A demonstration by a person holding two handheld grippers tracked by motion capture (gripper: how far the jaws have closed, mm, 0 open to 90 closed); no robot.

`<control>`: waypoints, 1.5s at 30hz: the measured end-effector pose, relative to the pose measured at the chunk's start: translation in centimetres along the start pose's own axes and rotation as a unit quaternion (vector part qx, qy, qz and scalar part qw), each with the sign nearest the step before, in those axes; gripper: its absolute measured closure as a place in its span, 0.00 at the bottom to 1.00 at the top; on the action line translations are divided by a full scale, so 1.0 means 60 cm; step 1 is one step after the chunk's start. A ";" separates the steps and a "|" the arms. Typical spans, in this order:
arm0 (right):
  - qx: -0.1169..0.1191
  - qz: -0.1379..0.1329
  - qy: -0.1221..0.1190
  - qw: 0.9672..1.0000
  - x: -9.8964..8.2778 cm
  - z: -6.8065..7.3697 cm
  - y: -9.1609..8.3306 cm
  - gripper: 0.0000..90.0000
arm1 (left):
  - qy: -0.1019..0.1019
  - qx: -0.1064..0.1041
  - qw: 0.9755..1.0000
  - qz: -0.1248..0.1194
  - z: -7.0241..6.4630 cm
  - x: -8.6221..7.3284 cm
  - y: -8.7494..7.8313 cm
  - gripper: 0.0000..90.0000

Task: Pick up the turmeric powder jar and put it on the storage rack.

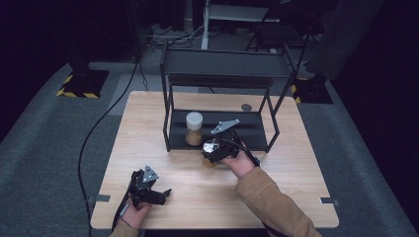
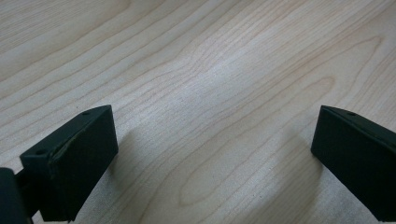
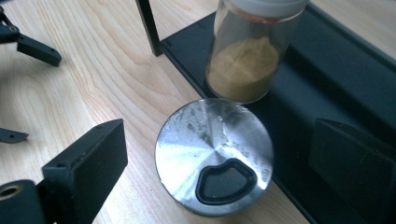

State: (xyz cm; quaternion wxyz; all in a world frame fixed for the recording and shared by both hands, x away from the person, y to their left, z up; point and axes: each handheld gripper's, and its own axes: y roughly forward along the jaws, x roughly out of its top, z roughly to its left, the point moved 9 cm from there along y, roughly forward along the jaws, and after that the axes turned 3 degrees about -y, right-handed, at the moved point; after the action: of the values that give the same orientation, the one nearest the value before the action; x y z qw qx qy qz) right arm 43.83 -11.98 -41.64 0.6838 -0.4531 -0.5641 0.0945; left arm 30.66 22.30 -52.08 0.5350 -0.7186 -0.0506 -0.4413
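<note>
Brushed steel, the round lid of a shaker [image 3: 214,156] lies between the wide-spread jaws of the right gripper [image 3: 217,158], neither pad touching it; the high view hides it under that gripper [image 1: 213,150], just in front of the black rack [image 1: 170,118]. On the rack's lower shelf, right behind the shaker, stands a white-capped jar [image 3: 247,60] of tan powder. Well short of the rack, the left gripper [image 2: 210,158] rests open over bare table [image 2: 210,70].

high: overhead, far | tongs cameras: close, downward | shared: table [image 1: 148,123]
</note>
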 end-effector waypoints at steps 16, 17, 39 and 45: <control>-0.001 0.069 0.005 0.998 0.023 0.004 0.036 0.09 | 0.001 -0.003 1.000 0.000 0.000 0.000 0.000 0.00; -0.002 0.075 0.004 0.997 0.024 0.004 0.038 0.10 | 0.001 -0.003 1.000 -0.001 0.000 0.000 0.000 0.00; 0.013 0.137 -0.001 0.990 0.041 -0.002 0.059 0.35 | 0.004 -0.005 1.000 0.000 0.000 0.000 0.000 0.00; 0.014 0.131 0.001 0.991 0.045 -0.005 0.049 0.35 | 0.005 -0.005 1.000 0.000 0.001 0.000 0.000 0.00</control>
State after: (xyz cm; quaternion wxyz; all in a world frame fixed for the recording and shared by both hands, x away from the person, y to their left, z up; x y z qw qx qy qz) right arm 46.16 -8.74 -41.88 0.6723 -0.5139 -0.4977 0.1906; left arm 30.69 22.33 -52.08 0.5318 -0.7193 -0.0457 -0.4446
